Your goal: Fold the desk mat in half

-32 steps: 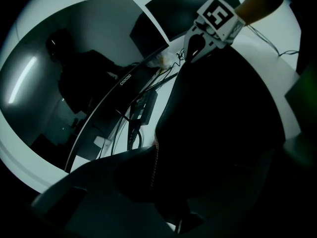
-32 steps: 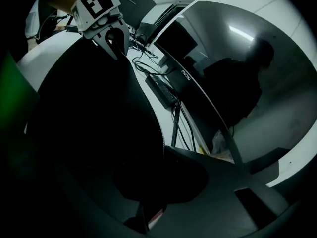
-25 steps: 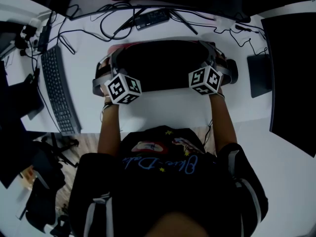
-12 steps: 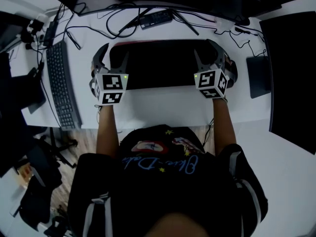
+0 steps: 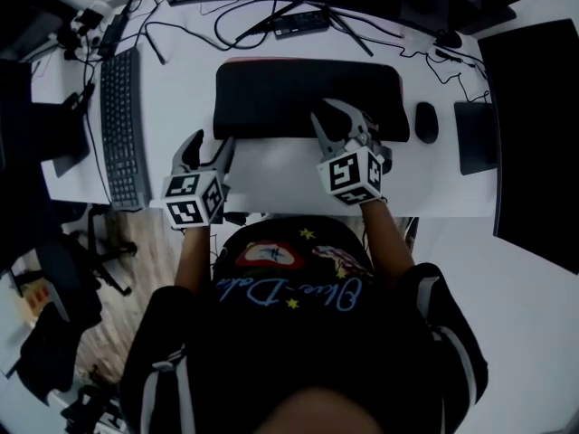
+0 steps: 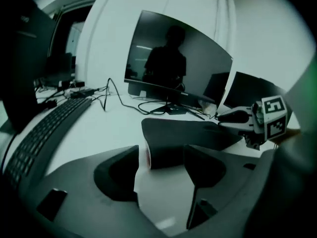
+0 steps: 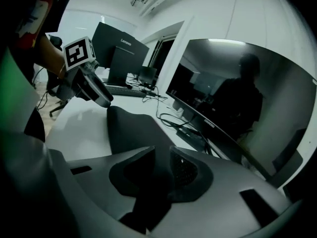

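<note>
One folded black desk mat lies upper centre on the white desk. Two grippers sit at its lower edge: the left gripper has just opened wide and is empty, and the right gripper has just been closing to a slit, with nothing clamped.

Left tongs gape wide and empty; right tongs, just closing, stand narrowly apart, pinching nothing.

I've got bare white bench free in front of the folded black desk mat. Long black keyboard blocks left, black mouse right, tangled black cables behind.
</note>
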Demonstrator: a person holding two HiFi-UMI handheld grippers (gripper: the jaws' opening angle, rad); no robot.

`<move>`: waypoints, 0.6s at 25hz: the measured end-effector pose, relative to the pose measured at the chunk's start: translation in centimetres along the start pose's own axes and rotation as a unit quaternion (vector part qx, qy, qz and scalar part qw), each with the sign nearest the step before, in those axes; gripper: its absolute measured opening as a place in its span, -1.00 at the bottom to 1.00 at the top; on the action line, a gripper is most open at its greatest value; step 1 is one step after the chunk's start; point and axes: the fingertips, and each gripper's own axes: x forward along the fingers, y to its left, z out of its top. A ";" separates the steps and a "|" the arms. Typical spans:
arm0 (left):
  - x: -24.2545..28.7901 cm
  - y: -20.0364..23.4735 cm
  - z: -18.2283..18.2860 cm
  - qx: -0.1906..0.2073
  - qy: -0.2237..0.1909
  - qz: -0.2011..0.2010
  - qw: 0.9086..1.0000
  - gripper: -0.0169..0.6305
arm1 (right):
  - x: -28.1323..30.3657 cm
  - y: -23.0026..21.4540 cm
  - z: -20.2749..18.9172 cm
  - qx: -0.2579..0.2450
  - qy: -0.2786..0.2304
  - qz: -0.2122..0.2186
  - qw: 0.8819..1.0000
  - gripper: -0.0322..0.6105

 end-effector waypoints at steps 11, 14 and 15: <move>1.1 -0.6 -3.7 -0.290 0.013 -0.074 0.954 -0.10 | 0.0 4.2 -1.5 -0.019 0.044 0.035 0.998 -0.74; 1.6 0.0 -3.3 -0.331 0.000 -0.066 0.941 -0.10 | 0.3 4.6 -2.0 -0.027 0.058 0.040 0.997 -0.74; 1.8 0.0 -3.1 -0.348 -0.006 -0.068 0.935 -0.10 | 0.3 4.8 -2.1 -0.029 0.060 0.041 0.997 -0.75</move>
